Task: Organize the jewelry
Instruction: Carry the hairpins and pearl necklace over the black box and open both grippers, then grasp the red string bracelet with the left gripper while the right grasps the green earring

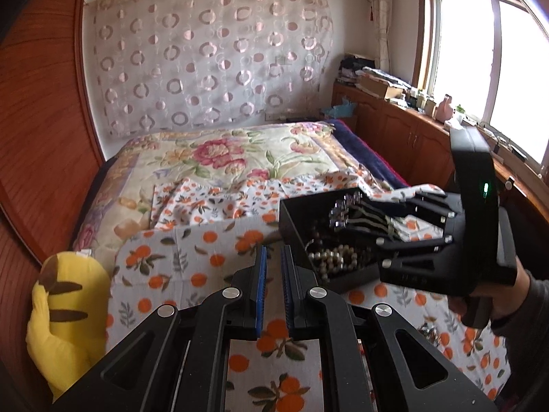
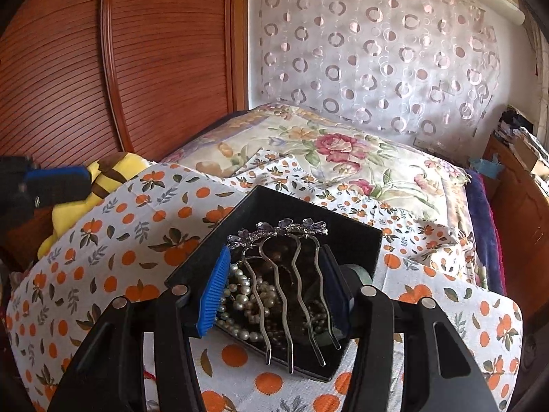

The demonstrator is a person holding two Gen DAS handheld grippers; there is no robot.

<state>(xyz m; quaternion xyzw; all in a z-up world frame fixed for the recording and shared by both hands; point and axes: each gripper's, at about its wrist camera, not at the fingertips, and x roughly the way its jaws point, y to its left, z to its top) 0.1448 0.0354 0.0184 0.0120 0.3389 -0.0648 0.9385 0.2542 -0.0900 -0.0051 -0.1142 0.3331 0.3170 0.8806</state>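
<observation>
Right gripper (image 2: pixel 274 295) sits over the open black rectangular jewelry box (image 2: pixel 219 240), jaws spread wide. The silver four-pronged hair comb with purple crystal flowers (image 2: pixel 281 274) lies between the ribbed blue rubber pads (image 2: pixel 214 292), prongs pointing back toward the camera, flower crest toward the far wall of the box. Can't tell whether either pad actually touches the comb; the outer prongs run close beside the pads, and in the left wrist view the comb (image 1: pixel 350 213) appears raised above the box contents, at the tips of the right gripper (image 1: pixel 394 219).

Under the comb, inside the box: a tangle of cream pearl bead strands (image 2: pixel 240 295) and darker brown round beads (image 2: pixel 281 257) — glossy, small, piled loosely. Comb prongs are thin wavy metal; crest is faceted and petal-shaped.

Left gripper (image 1: pixel 272 295) hovers low over the bed, jaws nearly closed with only a narrow gap, holding nothing. Box (image 1: pixel 298 219) is just ahead and to its right, apart from the pads.

Box rests on a white cotton sheet printed with oranges and green leaves (image 2: pixel 103 240), slightly wrinkled. Behind it — a cream floral quilt with pink roses (image 2: pixel 336 151). A yellow plush toy with brown stripes (image 1: pixel 68 309) lies at the bed's left edge, against the ribbed red-brown wooden wardrobe (image 2: pixel 103 68).
</observation>
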